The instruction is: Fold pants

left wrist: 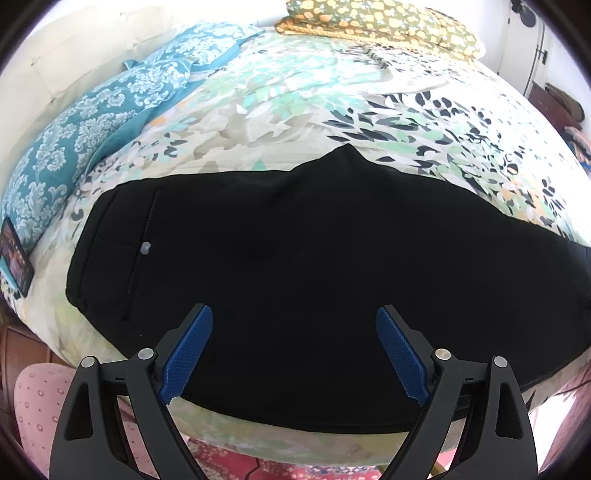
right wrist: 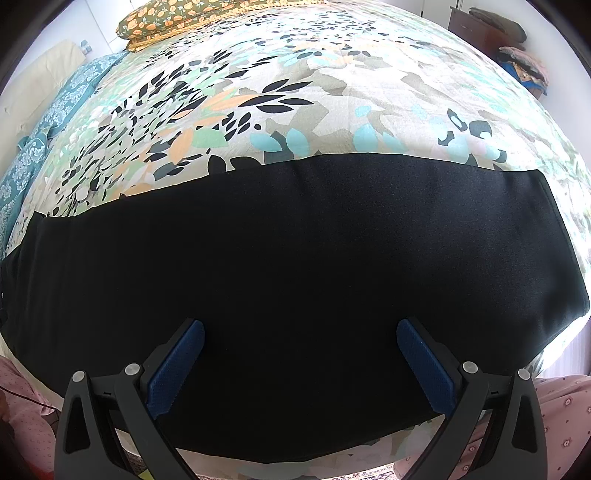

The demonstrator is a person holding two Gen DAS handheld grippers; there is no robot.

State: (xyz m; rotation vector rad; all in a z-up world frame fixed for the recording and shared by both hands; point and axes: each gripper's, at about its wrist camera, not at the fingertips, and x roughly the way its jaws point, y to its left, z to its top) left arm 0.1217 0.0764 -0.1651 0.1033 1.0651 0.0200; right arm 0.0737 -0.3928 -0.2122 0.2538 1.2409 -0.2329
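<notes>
Black pants (left wrist: 295, 251) lie flat along the near edge of a bed, folded lengthwise with one leg over the other. The waist end with a small grey button (left wrist: 145, 248) is at the left in the left wrist view. The leg hems (right wrist: 554, 236) end at the right in the right wrist view, where the pants (right wrist: 295, 258) fill the middle. My left gripper (left wrist: 294, 314) is open and empty, hovering over the seat area. My right gripper (right wrist: 300, 326) is open and empty, hovering over the legs.
The bed has a floral cover (left wrist: 295, 103). Teal patterned pillows (left wrist: 92, 122) lie at the left, and a mustard floral pillow (left wrist: 384, 18) at the far side. A phone (left wrist: 14, 258) lies at the bed's left edge. A person's pink clothing (right wrist: 561, 413) is below the bed edge.
</notes>
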